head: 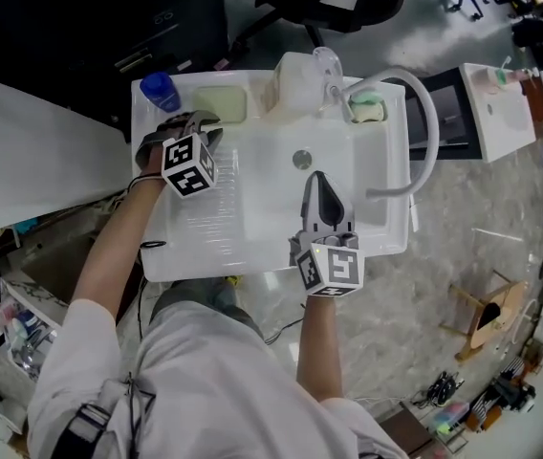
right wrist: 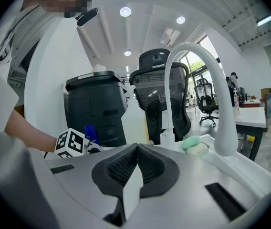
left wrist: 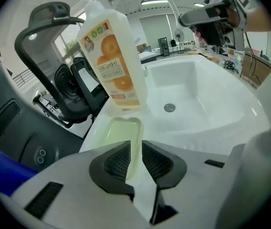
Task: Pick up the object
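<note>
A white soap bottle [left wrist: 111, 56] with orange fruit on its label stands upright at the sink's back rim [head: 295, 84]. A pale yellow tray [left wrist: 121, 135] lies just in front of it. My left gripper [left wrist: 136, 159] hovers over the sink's left rim near that tray [head: 219, 106]. Its pads stand a narrow gap apart with nothing between them. My right gripper [head: 321, 180] hangs over the basin [head: 281, 208], pointing toward the drain [head: 301, 159]. Its pads [right wrist: 126, 168] meet, holding nothing.
A white arched faucet [head: 423, 127] rises at the sink's right side, with a green sponge [head: 367, 110] beside its base. A blue-capped item [head: 161, 91] sits at the back left corner. Black office chairs [left wrist: 64, 80] stand behind the sink.
</note>
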The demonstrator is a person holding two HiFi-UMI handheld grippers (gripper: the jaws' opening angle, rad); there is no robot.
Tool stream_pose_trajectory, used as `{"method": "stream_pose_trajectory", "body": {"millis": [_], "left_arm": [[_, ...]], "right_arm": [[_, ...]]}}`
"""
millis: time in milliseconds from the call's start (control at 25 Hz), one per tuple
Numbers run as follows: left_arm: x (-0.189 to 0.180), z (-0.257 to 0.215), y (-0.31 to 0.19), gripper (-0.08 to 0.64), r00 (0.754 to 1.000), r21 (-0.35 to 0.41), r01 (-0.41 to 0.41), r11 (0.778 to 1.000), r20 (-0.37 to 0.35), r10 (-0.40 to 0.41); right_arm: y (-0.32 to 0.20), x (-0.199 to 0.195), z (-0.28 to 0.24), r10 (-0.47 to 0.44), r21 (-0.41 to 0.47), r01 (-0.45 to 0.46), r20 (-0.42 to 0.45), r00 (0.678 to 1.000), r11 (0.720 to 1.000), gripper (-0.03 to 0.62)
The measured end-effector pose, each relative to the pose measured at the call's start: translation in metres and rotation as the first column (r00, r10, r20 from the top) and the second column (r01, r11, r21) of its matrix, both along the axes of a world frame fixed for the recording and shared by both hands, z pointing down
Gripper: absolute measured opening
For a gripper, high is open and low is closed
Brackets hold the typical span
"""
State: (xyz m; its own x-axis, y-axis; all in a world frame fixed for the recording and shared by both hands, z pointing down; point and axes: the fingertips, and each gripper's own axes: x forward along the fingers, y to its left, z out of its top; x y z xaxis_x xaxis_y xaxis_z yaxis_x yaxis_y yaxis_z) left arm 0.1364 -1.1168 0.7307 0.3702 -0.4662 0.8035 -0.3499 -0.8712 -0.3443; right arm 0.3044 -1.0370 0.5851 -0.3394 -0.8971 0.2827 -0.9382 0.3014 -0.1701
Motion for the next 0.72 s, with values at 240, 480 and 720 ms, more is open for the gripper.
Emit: {"method": "stream_pose_trajectory", "body": {"millis": [240,480,720], "left_arm": [[0.0,0.015,-0.009,0.081,1.0,-0.022,-0.01,1.0,0.03,0.011],[0.0,0.024,-0.014,0.08,0.999,-0.02,-0.02,1.0,0.049,0.021],[-0.001,0.026,-0.014,0.055,0.997,-0.031,-0.044,0.999,0.063,0.045]], "right_arm": [[-0.012,0.003,0.006,0.0,-0.018,0.0,0.002,1.0,1.0,0.006],[-0.019,0.004,0.011,-0.001,-0.029,0.001,0.002,1.0,1.0,0.006],[-0.017,0.011,0.016,0.022,-0.046,-0.022,0.0,1.0,0.999,0.006]]}}
